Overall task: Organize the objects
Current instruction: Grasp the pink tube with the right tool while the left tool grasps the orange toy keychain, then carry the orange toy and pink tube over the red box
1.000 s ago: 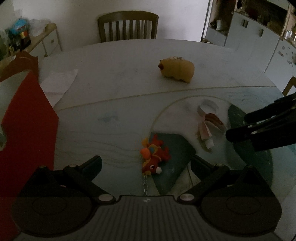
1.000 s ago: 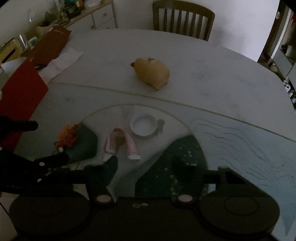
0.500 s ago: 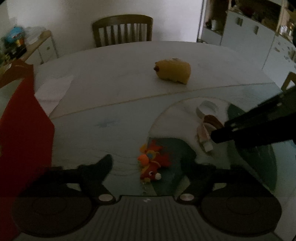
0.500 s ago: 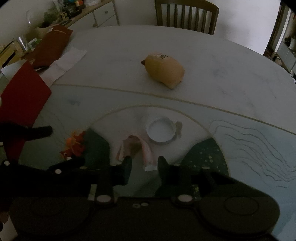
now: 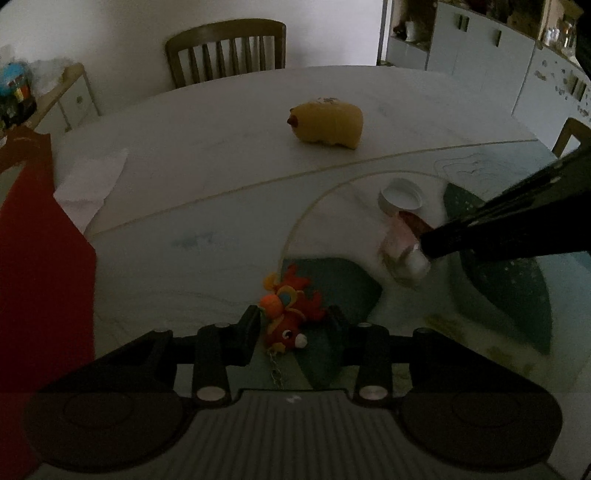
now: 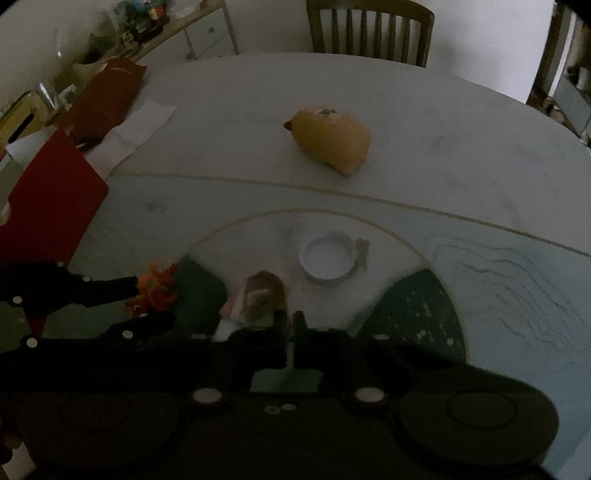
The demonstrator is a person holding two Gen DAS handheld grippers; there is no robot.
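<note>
Toy keychain (image 5: 288, 319) now sits between narrowed left fingers (image 5: 248, 328); right fingers (image 6: 279, 325) have nearly closed by tube (image 6: 255, 301).

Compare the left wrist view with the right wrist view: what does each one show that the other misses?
Left wrist only: the keychain's metal chain, and white cabinets at the far right.

Right wrist only: the right gripper with jaws nearly shut at the pink tube, and a cluttered sideboard at upper left.

Both: the red plush keychain between the left gripper's open jaws, yellow plush, white lid, red bag, chair.
</note>
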